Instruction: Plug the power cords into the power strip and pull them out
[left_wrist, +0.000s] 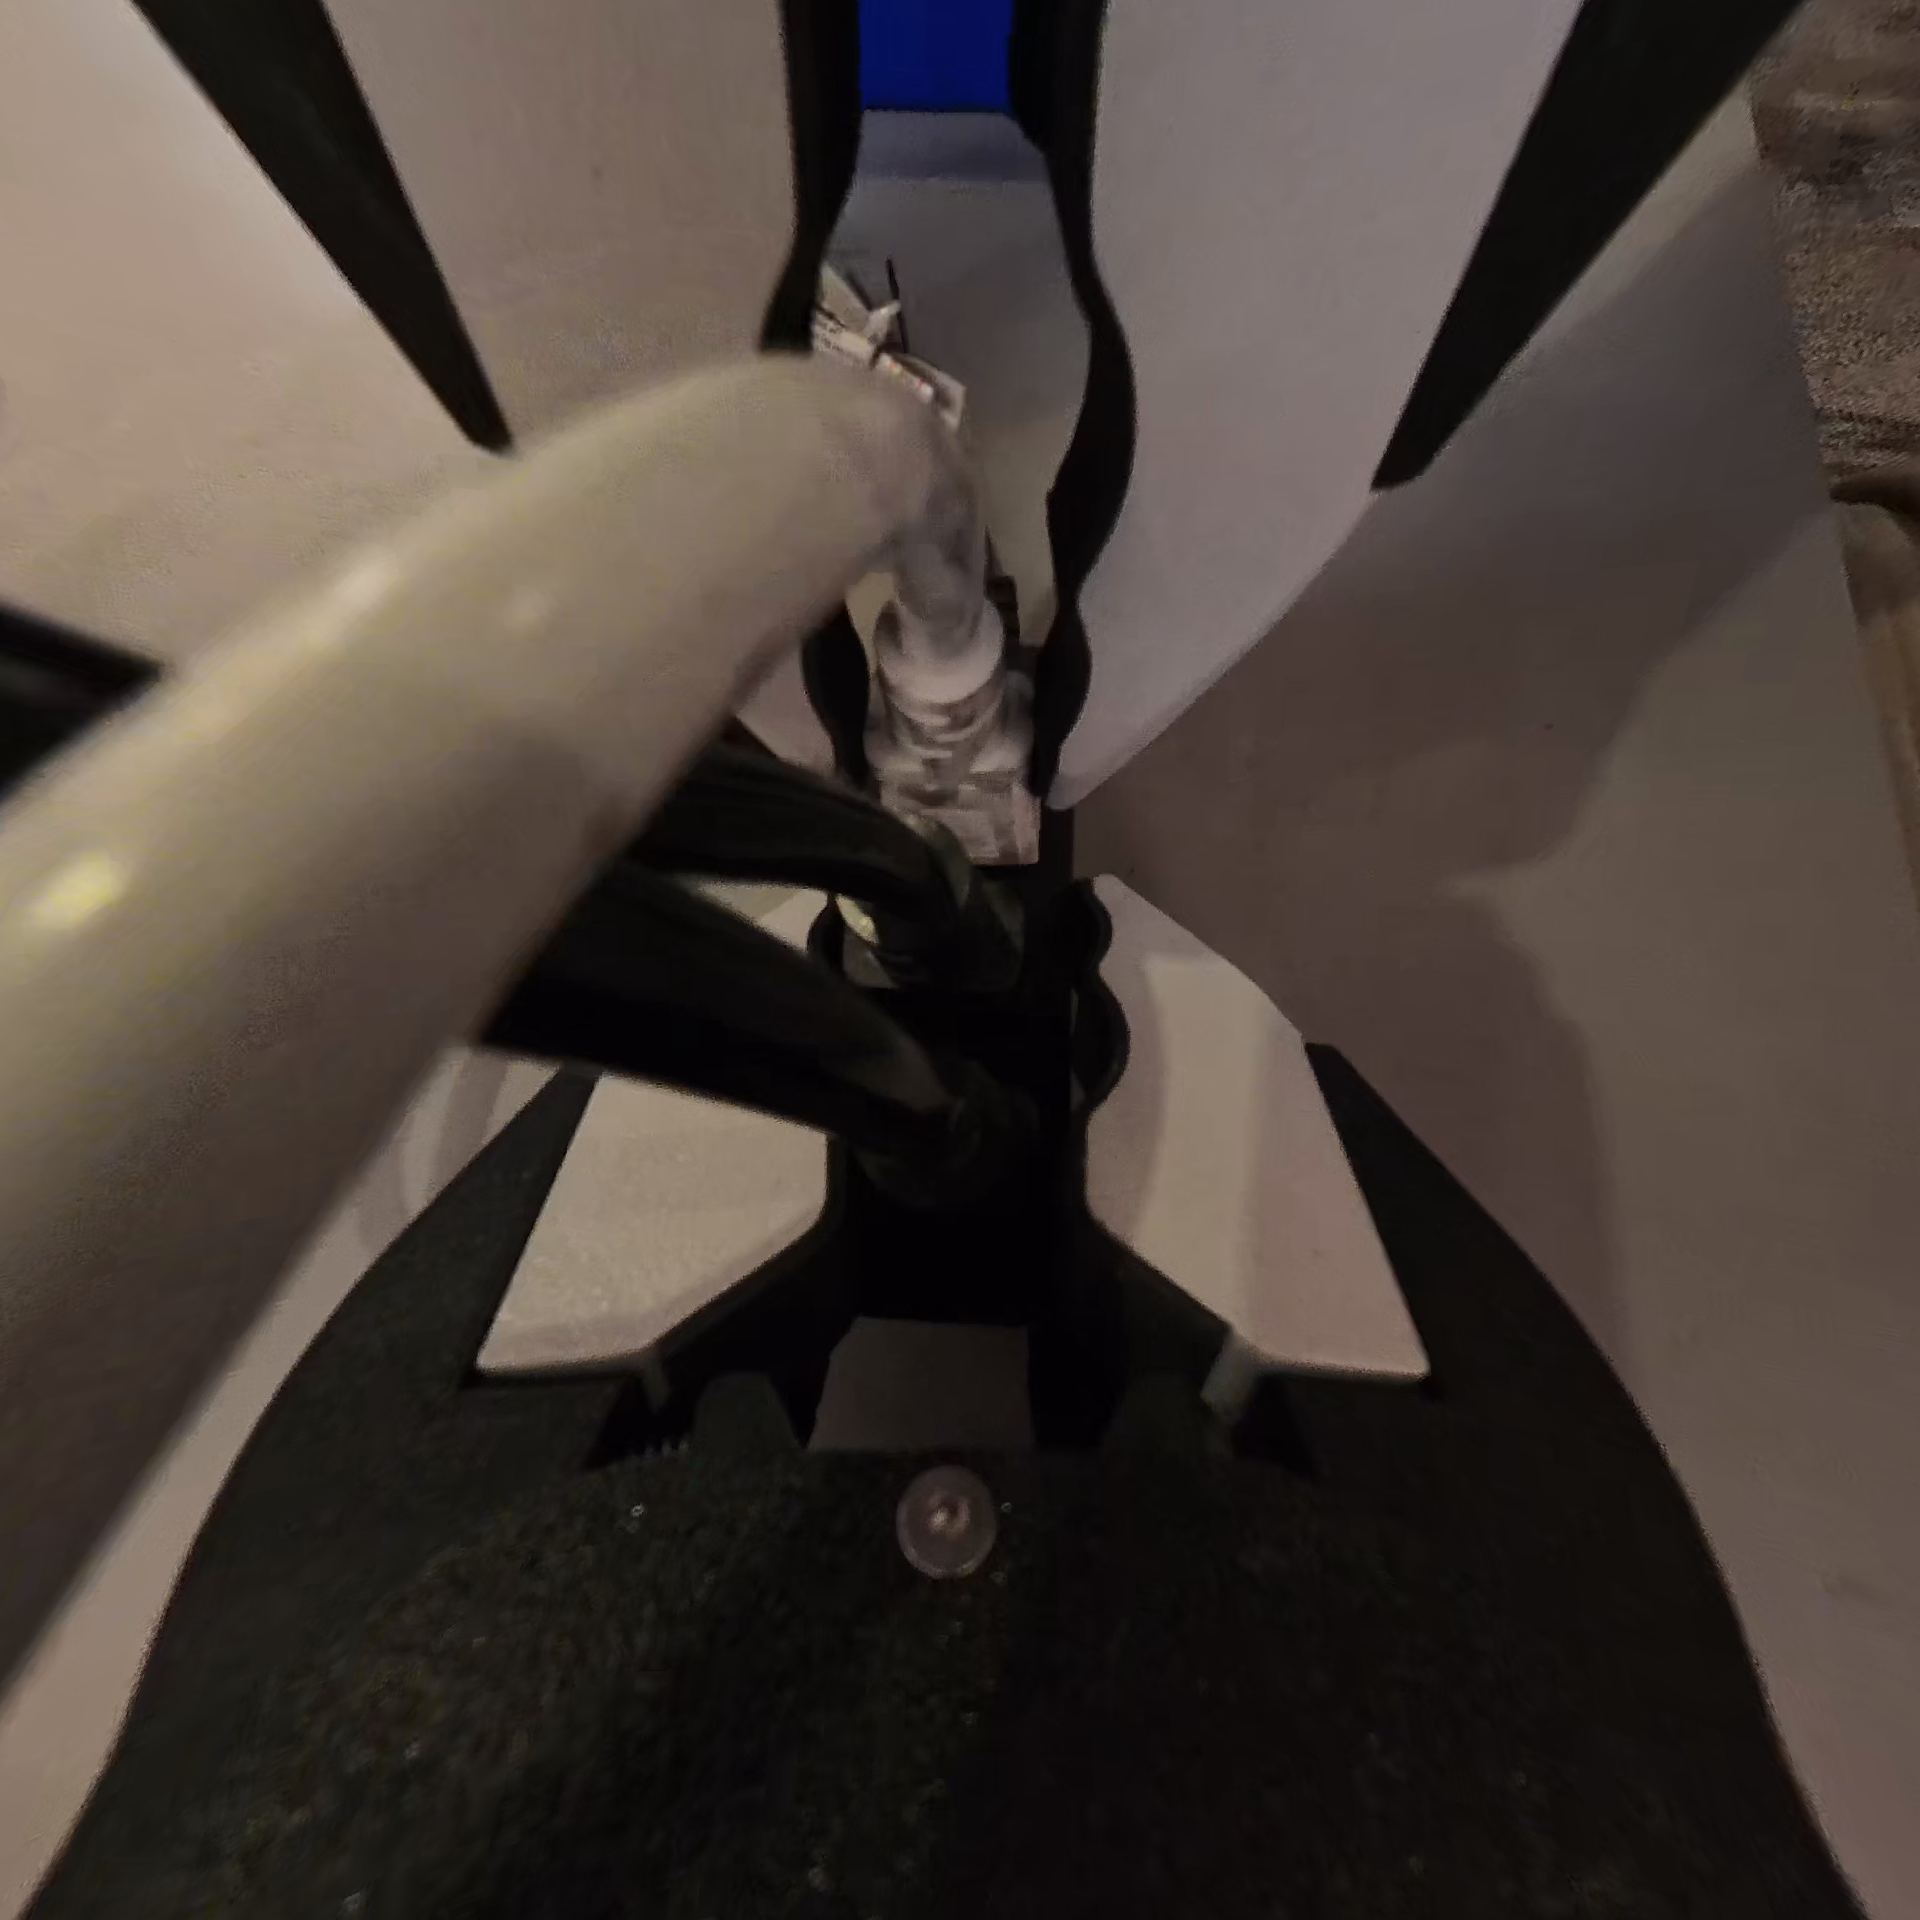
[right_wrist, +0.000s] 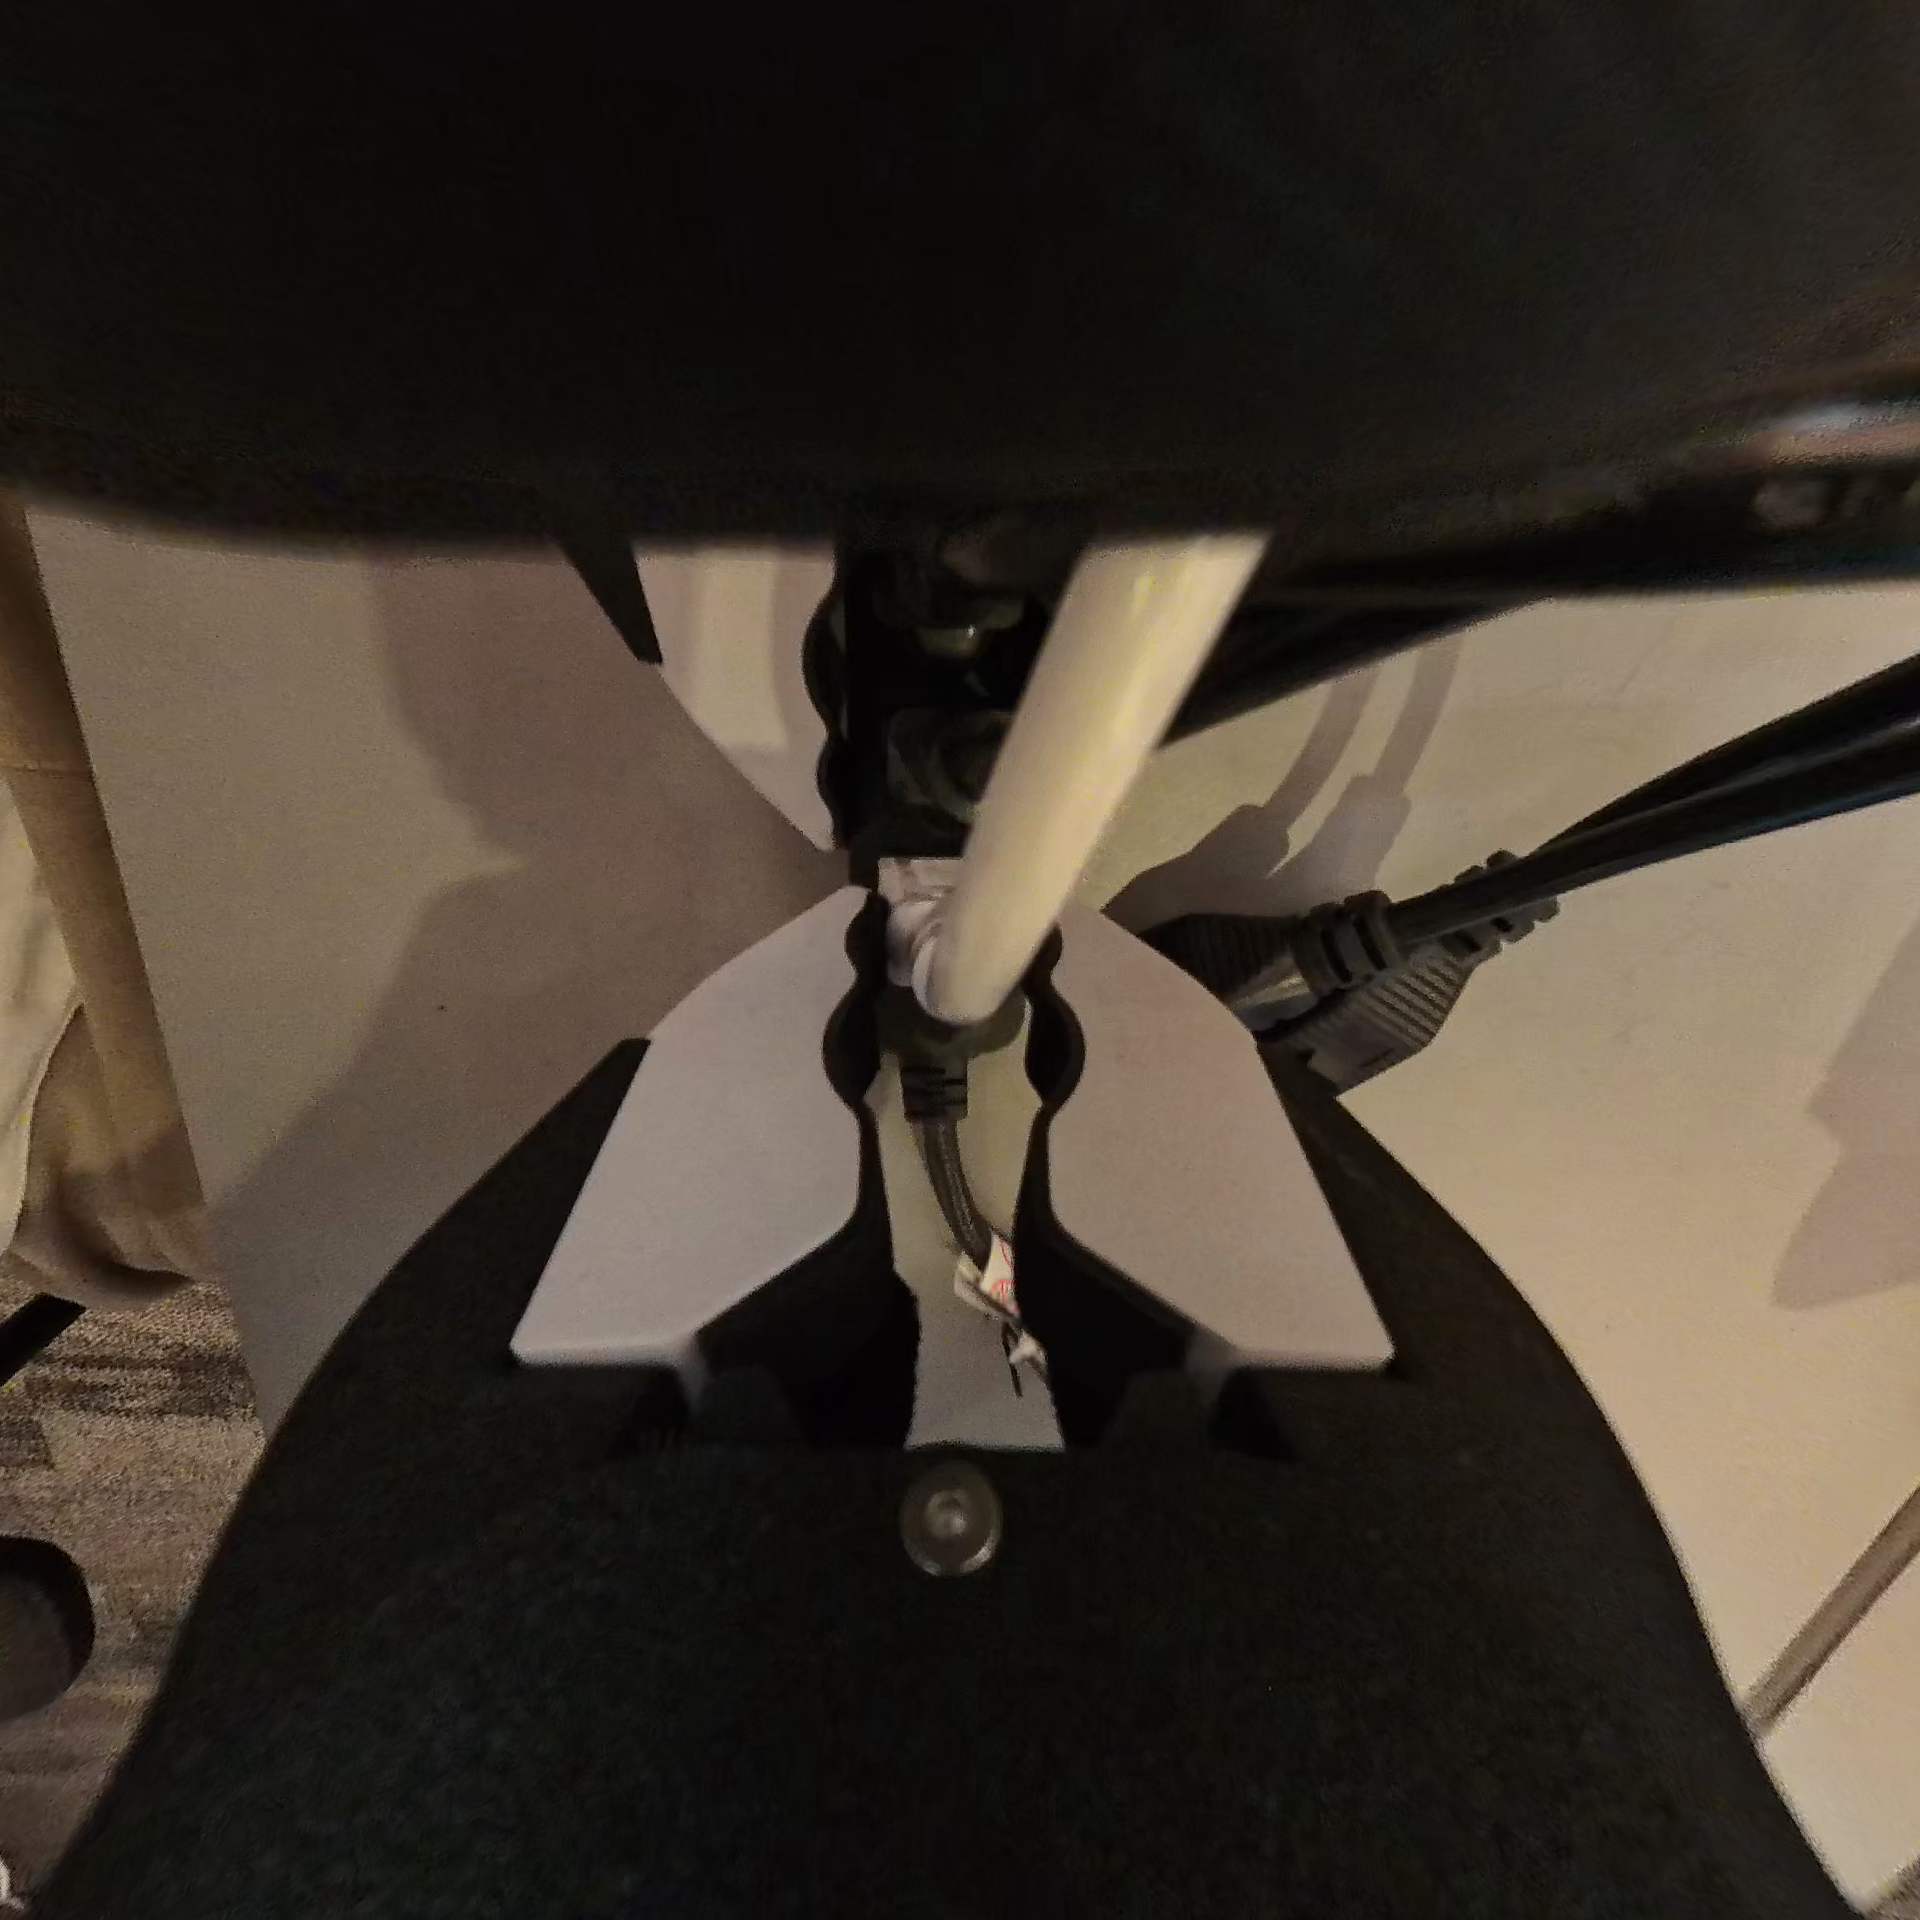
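The two grippers meet tip to tip over a white table (right_wrist: 1558, 1143). My left gripper (left_wrist: 966, 914) is shut on a narrow black body that looks like the power strip (left_wrist: 1039, 1039). Two black plugs (left_wrist: 935, 1122) with thick black cords sit in it. My right gripper (right_wrist: 956, 909) is shut on the white plug (right_wrist: 909, 940), right at the strip's end. The white cord (right_wrist: 1091, 727) rises from it toward the cameras. A black braided cable with a white tag (right_wrist: 951, 1164) lies between the right fingers. In the left wrist view the right gripper (left_wrist: 945, 774) comes in from the top, holding the white plug (left_wrist: 951, 727).
A loose grey-black plug (right_wrist: 1340, 997) lies on the table right of my right gripper, its black cords running up to the right. Carpet (right_wrist: 114, 1455) and a beige cloth (right_wrist: 52, 1039) show past the table's left edge. A blue object (left_wrist: 935, 52) stands beyond. Left and right tips are no more than a few centimetres apart.
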